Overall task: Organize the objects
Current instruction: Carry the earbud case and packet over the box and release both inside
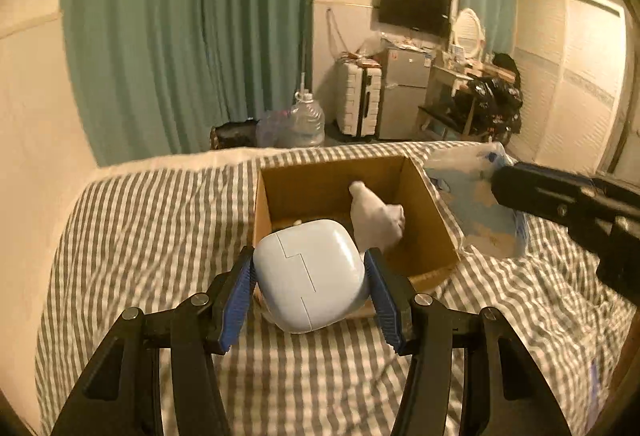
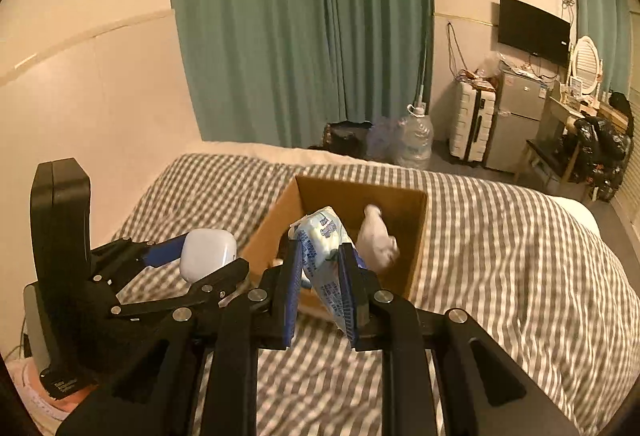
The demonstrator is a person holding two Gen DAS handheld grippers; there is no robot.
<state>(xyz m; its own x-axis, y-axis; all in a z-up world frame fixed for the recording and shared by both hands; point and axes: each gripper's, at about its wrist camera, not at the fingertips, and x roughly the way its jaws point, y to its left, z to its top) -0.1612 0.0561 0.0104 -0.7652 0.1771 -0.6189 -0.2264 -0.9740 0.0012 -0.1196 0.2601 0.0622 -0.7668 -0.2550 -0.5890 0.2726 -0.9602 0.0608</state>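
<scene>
My left gripper (image 1: 310,264) is shut on a white rounded plastic case (image 1: 310,272) and holds it above the near edge of an open cardboard box (image 1: 424,208) on the striped bed. The case and left gripper also show in the right wrist view (image 2: 206,254). My right gripper (image 2: 320,264) is shut on a pale blue tissue pack (image 2: 322,240), held over the near wall of the box (image 2: 404,204). A white sock (image 1: 376,220) lies inside the box, also seen in the right wrist view (image 2: 378,236). The tissue pack shows in the left wrist view (image 1: 476,204), right of the box.
The bed (image 2: 500,256) has a grey and white striped cover. Beyond its far edge stand a water jug (image 2: 416,140), a white suitcase (image 2: 472,126), a small fridge (image 2: 516,116) and green curtains (image 2: 300,28). A wall runs along the left.
</scene>
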